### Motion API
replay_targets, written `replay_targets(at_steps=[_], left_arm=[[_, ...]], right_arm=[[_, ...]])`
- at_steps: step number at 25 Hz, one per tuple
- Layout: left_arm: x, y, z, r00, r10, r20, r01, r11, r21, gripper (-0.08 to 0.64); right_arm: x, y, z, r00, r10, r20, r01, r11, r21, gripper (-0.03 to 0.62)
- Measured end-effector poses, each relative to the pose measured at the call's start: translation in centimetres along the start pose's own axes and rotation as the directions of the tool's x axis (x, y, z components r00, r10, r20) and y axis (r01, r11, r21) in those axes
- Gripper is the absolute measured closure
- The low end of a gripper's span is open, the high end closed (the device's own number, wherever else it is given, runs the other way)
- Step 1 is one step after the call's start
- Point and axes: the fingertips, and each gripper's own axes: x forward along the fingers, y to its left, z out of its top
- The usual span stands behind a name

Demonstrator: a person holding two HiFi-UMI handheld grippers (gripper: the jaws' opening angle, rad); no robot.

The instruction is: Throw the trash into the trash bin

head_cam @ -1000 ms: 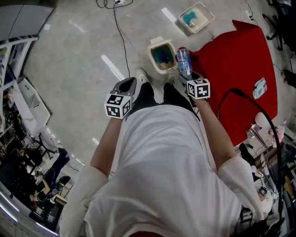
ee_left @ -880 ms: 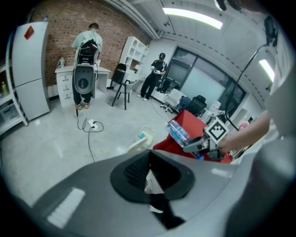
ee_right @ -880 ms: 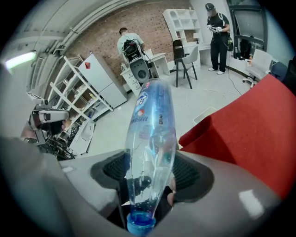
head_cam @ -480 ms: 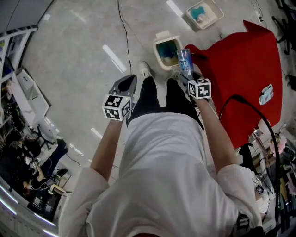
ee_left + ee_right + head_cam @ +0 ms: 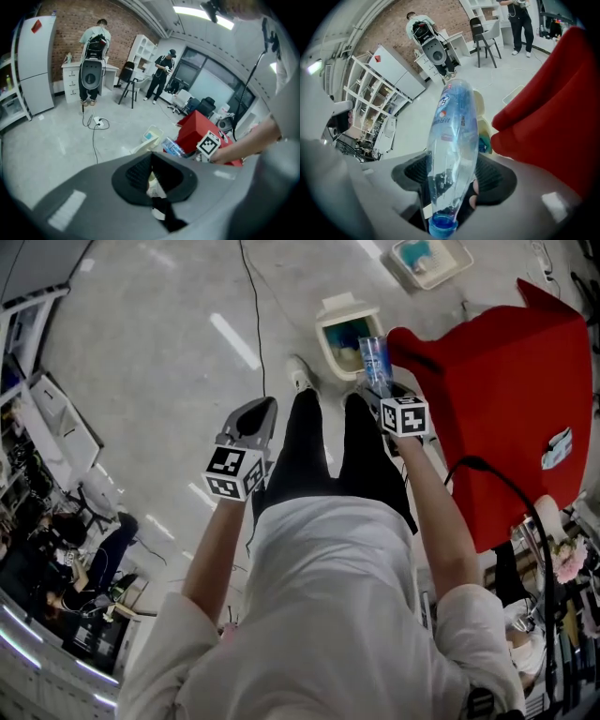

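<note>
My right gripper (image 5: 380, 388) (image 5: 452, 168) is shut on a clear plastic bottle (image 5: 374, 356) (image 5: 453, 131) with a blue cap. The cap end sits back between the jaws and the body sticks out ahead. In the head view the bottle's far end overlaps the right rim of a cream trash bin (image 5: 330, 317) (image 5: 480, 107) with a blue liner, standing on the floor by the person's feet. My left gripper (image 5: 262, 411) (image 5: 150, 155) hangs over the floor to the left of the legs, shut with nothing in it. The left gripper view also catches the bottle (image 5: 174, 146).
A table under a red cloth (image 5: 511, 381) (image 5: 553, 108) stands close on the right of the bin. A second cream bin (image 5: 433, 259) lies farther off. A black cable (image 5: 251, 306) runs across the floor. People, desks and shelves stand at the far wall.
The right gripper and bottle have dropped and moved forward, so the bottle now overlaps the bin's opening. The left gripper has sunk a little. The bin and red table appear closer.
</note>
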Motion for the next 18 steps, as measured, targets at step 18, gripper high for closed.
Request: replay_targets(at_steps=[18], left_arm=[[7.8, 3.4, -7.2, 0.998, -0.025, -0.063, 0.026, 1.000, 0.010, 0.555]], right_arm=[[15.8, -5.2, -4.7, 0.992, 0.041, -0.121, -0.018, 0.983, 0.183, 0.305]])
